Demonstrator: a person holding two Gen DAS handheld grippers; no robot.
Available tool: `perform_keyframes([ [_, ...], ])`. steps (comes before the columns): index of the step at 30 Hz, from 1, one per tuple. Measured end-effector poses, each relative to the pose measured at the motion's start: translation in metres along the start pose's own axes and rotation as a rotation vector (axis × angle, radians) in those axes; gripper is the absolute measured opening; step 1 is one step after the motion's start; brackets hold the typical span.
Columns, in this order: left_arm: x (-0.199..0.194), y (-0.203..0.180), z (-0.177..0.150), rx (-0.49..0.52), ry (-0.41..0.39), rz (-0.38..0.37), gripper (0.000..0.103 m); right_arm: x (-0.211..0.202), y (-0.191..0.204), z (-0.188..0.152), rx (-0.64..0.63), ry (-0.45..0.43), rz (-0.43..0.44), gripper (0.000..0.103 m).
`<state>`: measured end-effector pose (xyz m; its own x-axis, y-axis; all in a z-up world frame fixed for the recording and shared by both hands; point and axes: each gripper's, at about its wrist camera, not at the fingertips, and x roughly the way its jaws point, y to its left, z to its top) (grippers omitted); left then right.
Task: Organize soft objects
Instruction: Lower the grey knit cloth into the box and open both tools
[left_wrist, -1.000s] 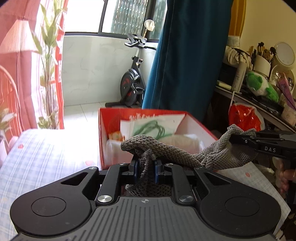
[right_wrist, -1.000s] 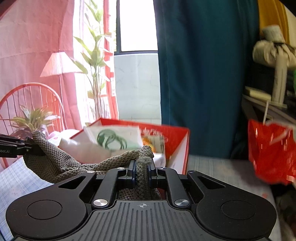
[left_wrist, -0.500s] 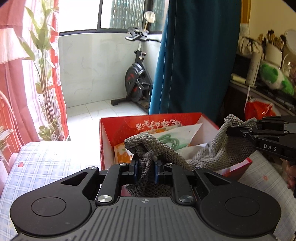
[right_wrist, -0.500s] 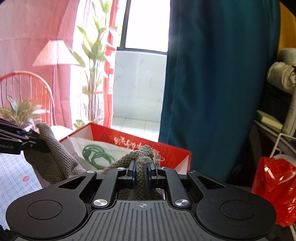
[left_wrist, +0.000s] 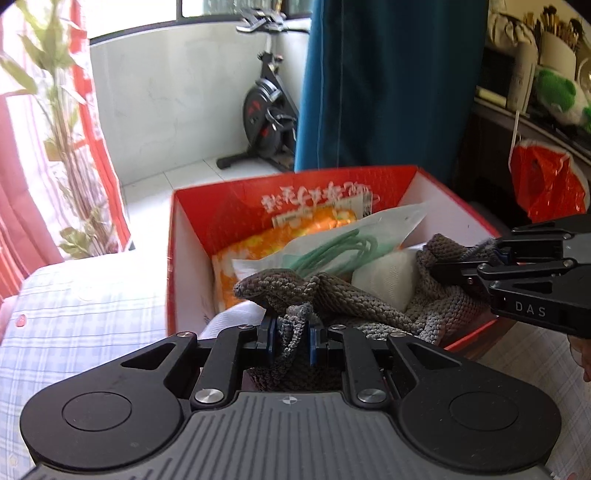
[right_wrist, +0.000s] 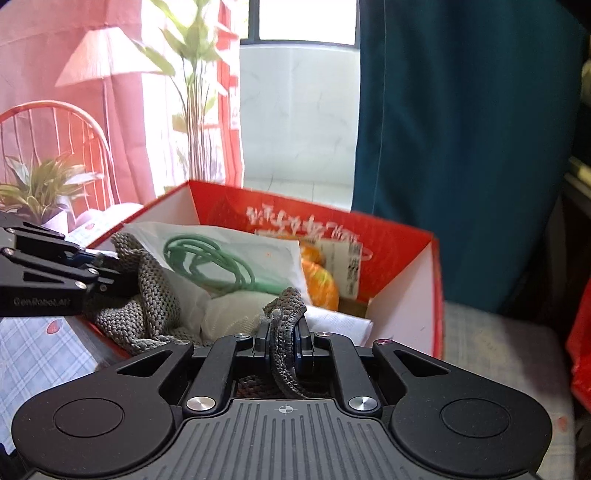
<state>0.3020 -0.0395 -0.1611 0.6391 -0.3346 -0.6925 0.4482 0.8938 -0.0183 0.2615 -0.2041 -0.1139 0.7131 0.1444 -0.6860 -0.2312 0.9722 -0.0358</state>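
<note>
The left gripper (left_wrist: 291, 341) is clamped on one bunched end of a grey knit cloth (left_wrist: 354, 299), the fabric pinched between its blue pads (left_wrist: 272, 339). The right gripper (right_wrist: 282, 341) is closed on the other end of the same cloth, a thick fold of it squeezed between the jaws. In the left wrist view the right gripper reaches in from the right edge; in the right wrist view the left gripper (right_wrist: 110, 266) reaches in from the left edge.

Between the two grippers the cloth sags over the near edge of a red box (left_wrist: 229, 206) and into its open top. It rests against a white bundle (left_wrist: 384, 275) inside the box, at the near side.

Farther in lies a clear bag (left_wrist: 332, 243) holding a coiled green cord (right_wrist: 207, 258), and behind it an orange packet (left_wrist: 255, 247). White characters are printed on the box's far inner wall.

The box stands on a pale checked sheet (left_wrist: 81, 314). Beyond it hangs a teal curtain (left_wrist: 380, 81), with an exercise bike (left_wrist: 269, 110) on the tiled floor to its left. A tall plant (right_wrist: 188, 96) stands by pink drapes on the left. At far right a red plastic bag (left_wrist: 543, 184) hangs below a cluttered shelf with a green plush toy (left_wrist: 557, 92). The right wrist view also shows a small potted plant (right_wrist: 40, 184) and a red wire chair (right_wrist: 55, 129) at the left.
</note>
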Motion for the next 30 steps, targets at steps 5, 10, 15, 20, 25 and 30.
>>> perform_keyframes([
  [5,0.020,0.002,0.003,0.005,0.067,-0.021,0.017,0.017,-0.020,0.006,0.116,0.073,0.051,0.010],
  [10,0.033,0.005,0.009,0.017,0.114,-0.028,0.017,0.034,-0.029,0.009,0.178,0.153,0.069,0.011],
  [15,0.042,0.008,0.008,0.014,0.145,-0.020,0.018,0.046,-0.027,0.010,0.182,0.200,0.074,0.011],
  [20,0.043,0.006,0.008,0.020,0.143,-0.005,0.018,0.048,-0.032,0.007,0.201,0.202,0.087,0.011],
  [25,0.025,0.003,0.008,0.050,0.097,0.030,0.034,0.038,-0.031,0.007,0.212,0.166,0.068,0.014],
  [30,-0.002,0.007,0.010,0.033,0.027,0.050,0.072,0.011,-0.028,0.014,0.128,0.087,0.001,0.051],
])
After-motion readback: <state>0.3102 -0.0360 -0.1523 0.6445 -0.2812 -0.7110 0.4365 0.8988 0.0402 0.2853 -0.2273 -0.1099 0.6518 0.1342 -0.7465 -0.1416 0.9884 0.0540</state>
